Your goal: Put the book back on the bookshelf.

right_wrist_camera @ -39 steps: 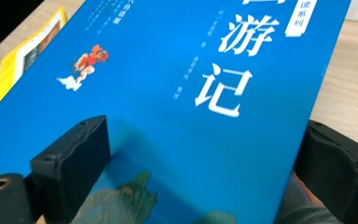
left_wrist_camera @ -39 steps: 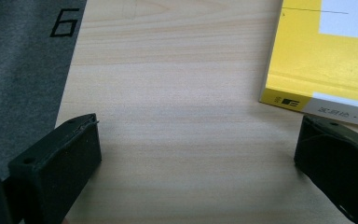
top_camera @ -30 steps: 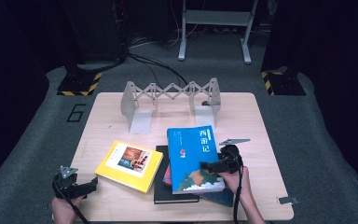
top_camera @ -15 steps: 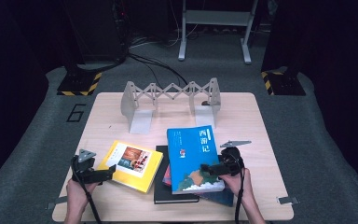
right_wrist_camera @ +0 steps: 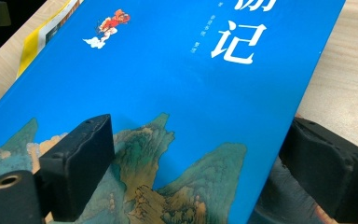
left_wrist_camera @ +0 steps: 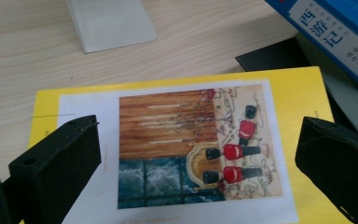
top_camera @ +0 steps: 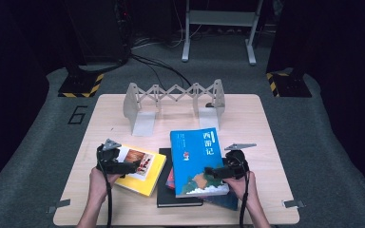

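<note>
Wooden table (top_camera: 247, 114) on grey floor (top_camera: 38, 142) — right gripper (top_camera: 212, 172) clamped on blue book (top_camera: 197, 159), left gripper (top_camera: 135, 166) apart.

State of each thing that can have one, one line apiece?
Blue book: closed, tilted, on the stack, between the right gripper's jaws.
Yellow book: closed, flat on the table.
Black book: closed, at the bottom.
Book rack: upright, no books in it.
Left gripper: open above the yellow book.

A grey folding book rack (top_camera: 173, 102) stands at the table's (top_camera: 266, 137) far edge — a black book (top_camera: 164, 192) lies nearer.
</note>
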